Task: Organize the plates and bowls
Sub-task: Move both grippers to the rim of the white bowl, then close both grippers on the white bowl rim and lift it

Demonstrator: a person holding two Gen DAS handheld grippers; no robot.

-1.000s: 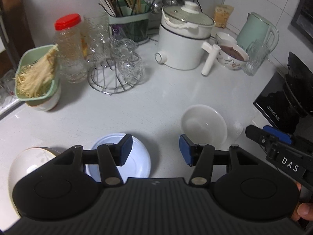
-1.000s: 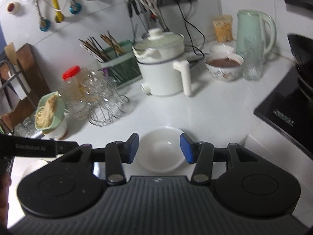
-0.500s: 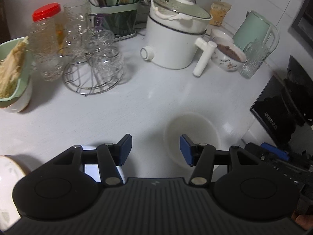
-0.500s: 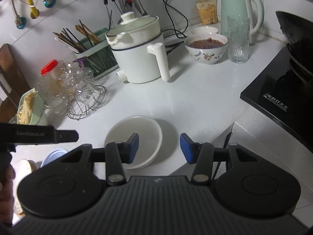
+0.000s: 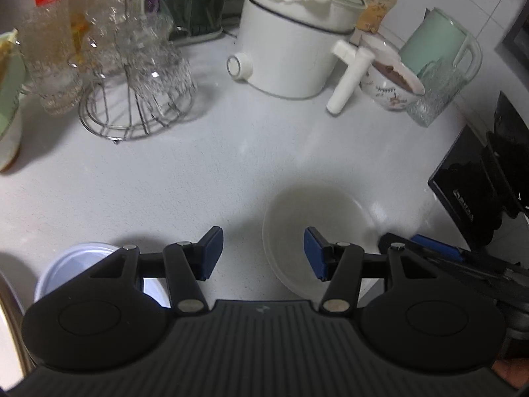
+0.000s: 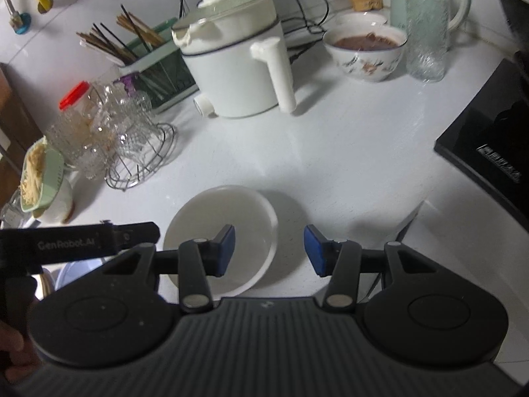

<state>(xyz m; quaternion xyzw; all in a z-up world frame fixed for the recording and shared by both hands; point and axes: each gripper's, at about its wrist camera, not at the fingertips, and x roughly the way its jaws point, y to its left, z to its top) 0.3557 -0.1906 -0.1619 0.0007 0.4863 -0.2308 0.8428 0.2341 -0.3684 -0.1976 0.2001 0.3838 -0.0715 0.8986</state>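
Both the left hand-held gripper (image 5: 263, 253) and right hand-held gripper (image 6: 269, 249) hover half-open and empty over the white bowl (image 6: 231, 211) on the counter (image 6: 330, 152).

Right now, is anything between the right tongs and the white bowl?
Nothing visible. The right tongs are open with the white bowl directly ahead, its right rim between the pads; only bare counter surrounds it. The left tongs are alongside, not blocking.
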